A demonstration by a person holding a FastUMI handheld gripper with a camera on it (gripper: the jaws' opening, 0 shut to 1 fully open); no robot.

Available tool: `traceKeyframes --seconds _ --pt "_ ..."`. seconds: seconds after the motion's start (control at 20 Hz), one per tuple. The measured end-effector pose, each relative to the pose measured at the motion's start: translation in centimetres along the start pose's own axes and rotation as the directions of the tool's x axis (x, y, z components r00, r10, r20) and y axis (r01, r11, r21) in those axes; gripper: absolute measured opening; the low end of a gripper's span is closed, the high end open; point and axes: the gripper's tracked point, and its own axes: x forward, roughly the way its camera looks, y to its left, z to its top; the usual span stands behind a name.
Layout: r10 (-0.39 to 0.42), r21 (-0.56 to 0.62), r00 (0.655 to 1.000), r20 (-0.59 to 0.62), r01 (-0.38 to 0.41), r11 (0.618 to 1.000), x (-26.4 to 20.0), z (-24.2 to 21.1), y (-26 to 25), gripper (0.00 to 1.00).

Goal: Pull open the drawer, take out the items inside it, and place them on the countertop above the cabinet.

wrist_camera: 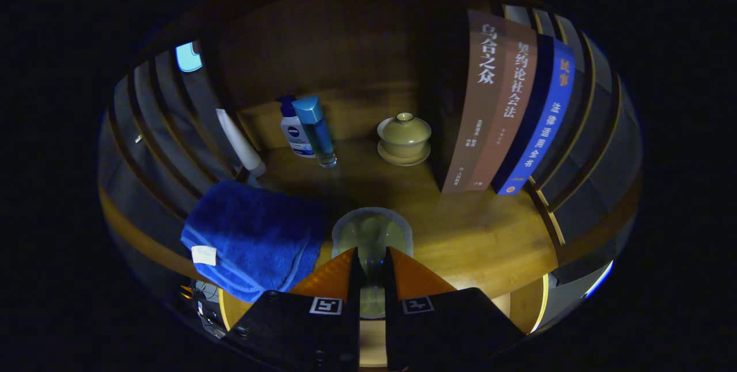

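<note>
Gripper view: claw (372, 265) narrowed on a glass cup (372, 232), held over the desk (472, 234) right of a blue towel (253, 236). Step: placing. Next, likely: lower, release clear of the books (506, 113).

Beyond the jaws, right: brown book (481, 113), spine "乌合之众"; next book (512, 107), "契约论社会法"; blue book (547, 124), "民事", "法律适用全书". Beyond, left: white bottle (295, 133), "NIVEA". Gripper (372, 252), jaws pinching a clear glass piece (372, 228): unreadable square markers.
</note>
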Motion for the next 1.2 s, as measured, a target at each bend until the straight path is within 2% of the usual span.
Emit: traceKeyframes --seconds 0.3,0.35,0.4,0.6,0.75,0.95,1.2 --pt "-0.002 0.004 1.0 -0.031 0.003 1.0 1.9 0.2 0.3 0.22" --pt "-0.002 0.006 0.999 -0.036 0.002 1.0 2.0 0.1 0.3 0.28" --pt "-0.002 0.011 0.999 -0.039 0.003 1.0 2.1 0.1 0.3 0.29" --pt "0.028 0.026 0.999 -0.041 -0.027 0.999 2.6 -0.3 0.9 0.68" --pt "0.031 0.041 1.0 0.002 -0.031 0.999 1.7 0.2 0.9 0.98" --pt "0.039 0.05 0.996 0.076 -0.043 0.998 -1.7 -0.4 0.9 1.0" --pt "0.04 -0.003 0.973 0.229 -0.04 0.999 -8.8 -3.4 0.6 0.99"
